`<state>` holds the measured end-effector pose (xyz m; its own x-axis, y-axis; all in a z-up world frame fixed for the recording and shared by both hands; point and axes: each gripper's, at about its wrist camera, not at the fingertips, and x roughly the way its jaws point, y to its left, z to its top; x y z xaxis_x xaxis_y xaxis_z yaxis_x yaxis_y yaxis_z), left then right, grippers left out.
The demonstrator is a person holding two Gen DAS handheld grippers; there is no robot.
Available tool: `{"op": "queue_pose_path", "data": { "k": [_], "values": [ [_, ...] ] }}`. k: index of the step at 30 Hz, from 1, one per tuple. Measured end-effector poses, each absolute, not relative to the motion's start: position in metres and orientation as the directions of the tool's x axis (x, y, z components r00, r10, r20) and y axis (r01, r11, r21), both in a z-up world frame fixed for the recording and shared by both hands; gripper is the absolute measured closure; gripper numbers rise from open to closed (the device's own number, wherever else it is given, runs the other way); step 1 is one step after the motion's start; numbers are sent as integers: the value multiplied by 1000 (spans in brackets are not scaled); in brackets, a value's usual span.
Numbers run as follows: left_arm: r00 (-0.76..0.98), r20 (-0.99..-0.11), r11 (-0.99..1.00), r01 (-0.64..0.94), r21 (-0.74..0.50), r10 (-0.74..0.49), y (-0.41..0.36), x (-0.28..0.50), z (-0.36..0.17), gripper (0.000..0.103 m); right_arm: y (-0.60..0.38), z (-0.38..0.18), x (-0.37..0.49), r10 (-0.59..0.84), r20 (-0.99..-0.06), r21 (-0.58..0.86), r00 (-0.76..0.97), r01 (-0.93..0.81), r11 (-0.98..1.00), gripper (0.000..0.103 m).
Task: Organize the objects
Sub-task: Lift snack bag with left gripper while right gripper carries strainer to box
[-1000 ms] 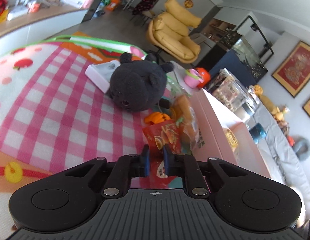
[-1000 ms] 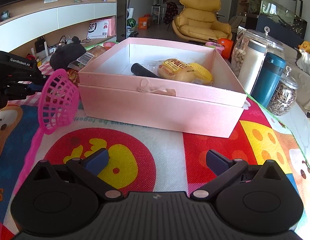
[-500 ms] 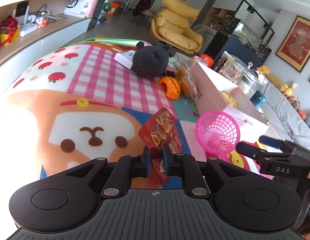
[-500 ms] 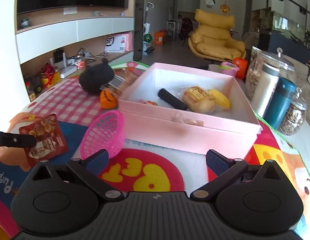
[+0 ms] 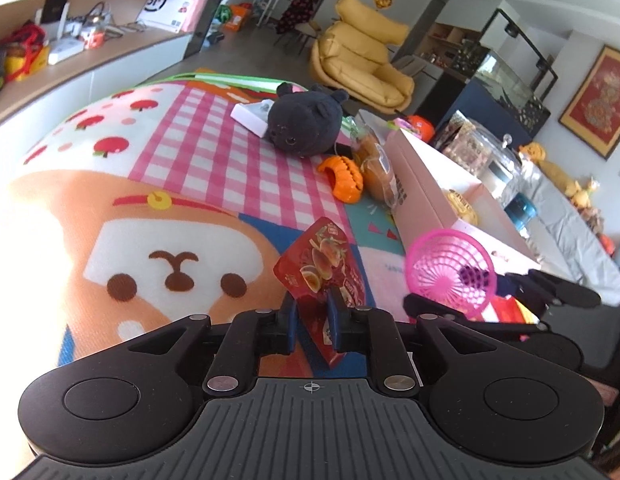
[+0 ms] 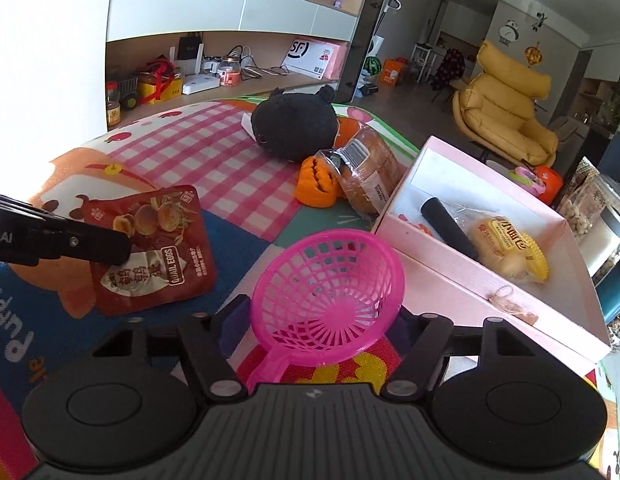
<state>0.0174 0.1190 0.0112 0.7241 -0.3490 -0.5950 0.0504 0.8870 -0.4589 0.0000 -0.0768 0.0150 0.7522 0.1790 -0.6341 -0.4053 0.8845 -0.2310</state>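
Observation:
My left gripper [image 5: 312,312] is shut on a red quail-egg snack packet [image 5: 322,276] and holds it above the play mat; the packet also shows in the right wrist view [image 6: 153,248]. My right gripper [image 6: 318,320] is open, its fingers on either side of a pink plastic strainer [image 6: 330,284] that lies on the mat; the strainer also shows in the left wrist view [image 5: 450,276]. The open pink box [image 6: 486,280] at the right holds a black cylinder [image 6: 446,224] and a wrapped yellow cake [image 6: 506,248].
A black plush toy [image 6: 293,124], an orange toy [image 6: 316,184] and a bagged bread loaf [image 6: 370,176] lie beside the box's left end. A white box [image 5: 249,114] lies behind the plush. Glass jars [image 5: 474,152] and a teal bottle [image 5: 520,208] stand beyond the box.
My right gripper has moved forward and down over the pink strainer, which now lies between its fingers. My left gripper still holds the packet and has come a little closer to the box.

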Motion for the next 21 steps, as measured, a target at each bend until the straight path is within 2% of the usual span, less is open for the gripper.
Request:
{"op": "queue_pose_path", "data": {
  "k": [4, 11, 14, 19, 21],
  "values": [
    [740, -563, 901, 132, -413, -367, 107, 9, 29, 95, -99, 28, -19, 176, -626, -202, 760, -375, 905, 33],
    [715, -562, 908, 298, -295, -417, 66, -8, 59, 97, -142, 50, -52, 154, -605, -183, 781, -325, 928, 33],
    [704, -578, 911, 313, -268, -412, 54, -11, 61, 97, -156, 56, -64, 151, -588, -176, 795, -307, 935, 33],
    [701, -632, 944, 257, -207, -330, 47, -1, 47, 96, -168, 53, -72, 139, -581, -171, 802, -287, 943, 33],
    [729, -621, 958, 240, -160, -287, 44, 1, 40, 93, -170, 47, -71, 138, -597, -155, 790, -282, 947, 33]
  ]
}}
